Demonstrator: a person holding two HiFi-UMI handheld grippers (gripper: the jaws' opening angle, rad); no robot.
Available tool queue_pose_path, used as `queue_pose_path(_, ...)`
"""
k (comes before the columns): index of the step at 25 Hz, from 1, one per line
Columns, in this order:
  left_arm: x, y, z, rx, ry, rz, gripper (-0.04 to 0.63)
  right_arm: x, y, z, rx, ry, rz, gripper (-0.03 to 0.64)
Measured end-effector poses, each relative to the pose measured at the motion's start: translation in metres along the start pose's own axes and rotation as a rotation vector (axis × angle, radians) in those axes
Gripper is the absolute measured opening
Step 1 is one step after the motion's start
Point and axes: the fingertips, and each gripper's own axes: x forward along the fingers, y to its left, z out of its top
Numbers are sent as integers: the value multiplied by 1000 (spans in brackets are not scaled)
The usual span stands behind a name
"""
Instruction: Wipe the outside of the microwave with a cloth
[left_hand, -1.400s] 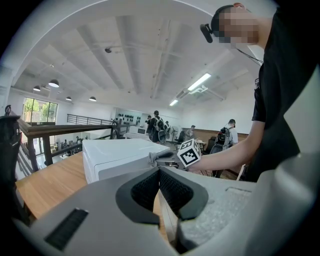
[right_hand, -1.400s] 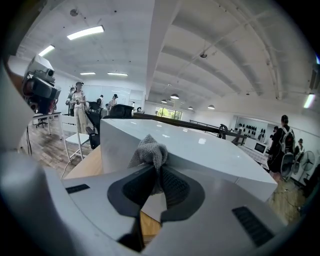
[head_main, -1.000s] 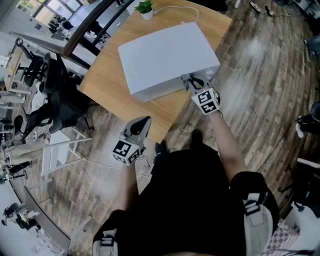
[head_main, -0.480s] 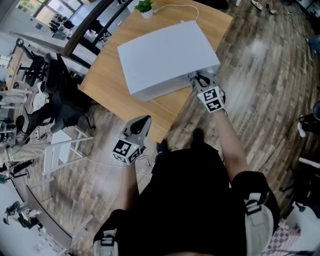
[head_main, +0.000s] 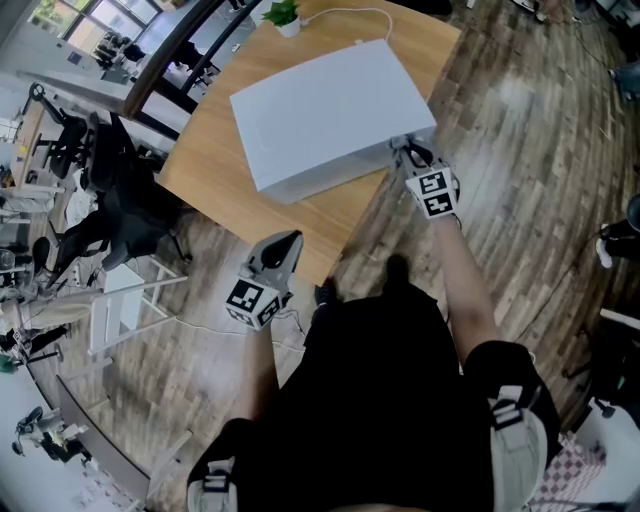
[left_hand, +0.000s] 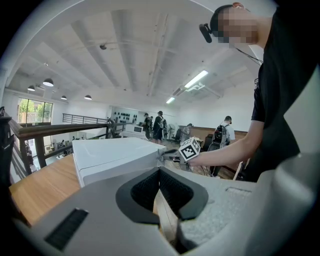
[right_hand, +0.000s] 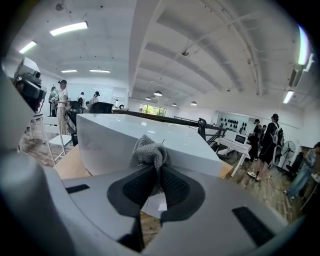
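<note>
- A boxy white microwave (head_main: 320, 110) sits on a light wooden table (head_main: 335, 218), with its near right corner by the table's edge.
- The right gripper (head_main: 408, 152) is up against that near right corner of the microwave – its marker cube faces the head camera.
- In the right gripper view the right gripper's (right_hand: 155, 172) jaws pinch a grey knitted cloth (right_hand: 148, 152). The cloth bunches up above the black pads, right in front of the microwave's pale side wall.
- The left gripper (head_main: 288, 242) hangs low at the table's near edge, well apart from the microwave and over the plank floor (head_main: 520, 150).
- In its own view the left gripper's (left_hand: 160, 172) jaws are pressed together with nothing between them – beyond them stand the microwave (left_hand: 115, 157) and the other gripper's marker cube.
- A small green potted plant (head_main: 283, 14) stands at the far end of the table, with a white cable (head_main: 345, 14) looping beside it.
- A black office chair (head_main: 120, 190) stands on the floor to the left of the table.
- Several people stand further back in the hall in both gripper views.
</note>
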Motion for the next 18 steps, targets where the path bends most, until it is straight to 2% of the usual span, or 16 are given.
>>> queue_pose_path(10,3,-1,-1,11,2,-7,2,3,1,-4,8,3,10,37)
queue_pose_path(18,-3,-2,-5,-8,10,12,2,7,5,-18,9,38,20,37)
